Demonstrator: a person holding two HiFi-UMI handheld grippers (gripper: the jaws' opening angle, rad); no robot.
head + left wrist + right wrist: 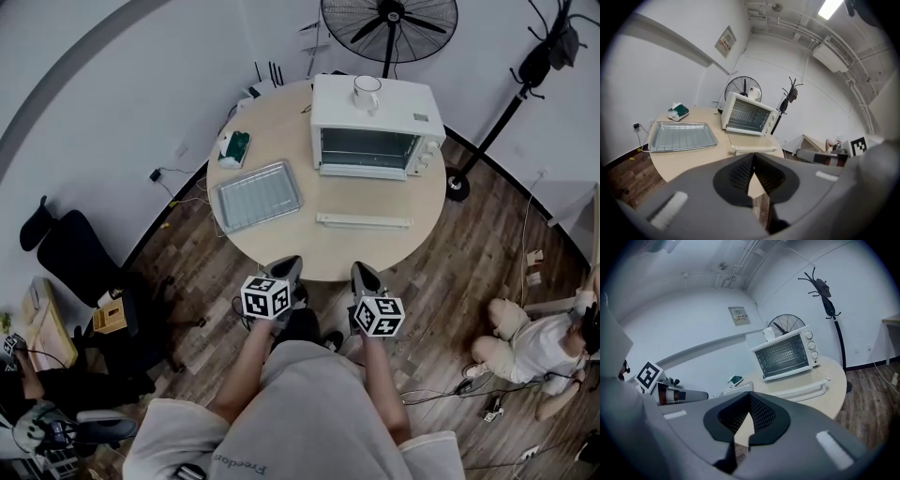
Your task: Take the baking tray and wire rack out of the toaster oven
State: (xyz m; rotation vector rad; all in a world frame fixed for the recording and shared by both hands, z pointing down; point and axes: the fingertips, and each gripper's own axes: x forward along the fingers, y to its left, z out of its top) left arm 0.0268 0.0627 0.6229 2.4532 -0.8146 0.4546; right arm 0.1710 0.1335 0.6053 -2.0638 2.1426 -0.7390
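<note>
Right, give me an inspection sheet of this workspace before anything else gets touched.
Surface: round table, pale top, no spills seen.
Job's things: toaster oven at the far side, door looks shut; baking tray out on the table to its left; whether the wire rack lies in it cannot be told.
Clutter: mug on top of the oven; green-and-white pack beyond the tray; long white strip in front of the oven.
Grippers: left tool and right tool both shut, empty, at the near table edge.
Cables: floor cable at the left; more cables at the right.
Surroundings: fan, coat stand, chair, seated person.
</note>
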